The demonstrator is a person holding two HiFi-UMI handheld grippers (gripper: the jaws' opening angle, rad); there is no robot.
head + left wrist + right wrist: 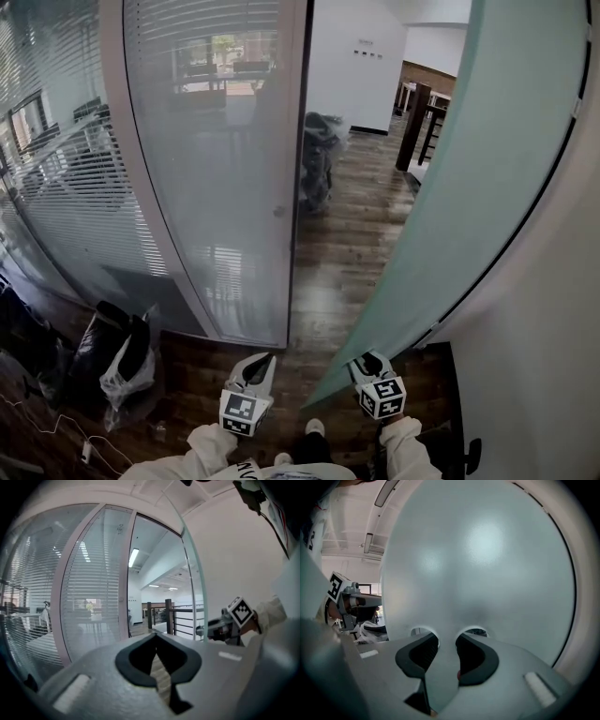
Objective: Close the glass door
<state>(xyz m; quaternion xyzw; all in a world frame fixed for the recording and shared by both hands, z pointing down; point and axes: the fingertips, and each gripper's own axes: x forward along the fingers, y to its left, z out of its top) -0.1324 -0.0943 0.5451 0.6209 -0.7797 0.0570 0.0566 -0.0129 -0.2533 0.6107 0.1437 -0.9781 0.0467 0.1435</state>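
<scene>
The open way lies between the fixed glass panel [216, 187] on the left and the frosted glass door [487, 187] swung out on the right; bare wooden floor [337, 272] runs through it; the one thing standing there is a plastic-wrapped object [319, 159] beyond the threshold, near the panel's edge. The door slants across the right side close to the white wall [553, 309], leaving a narrow wedge behind it; the right gripper [370, 359] straddles the door's near edge, which fills its jaws. Low on the left, dark bags [122, 356] and a thin cable [56, 427] clutter the floor by the panel; the left gripper [262, 360], jaws together, has clear air ahead toward the opening.
</scene>
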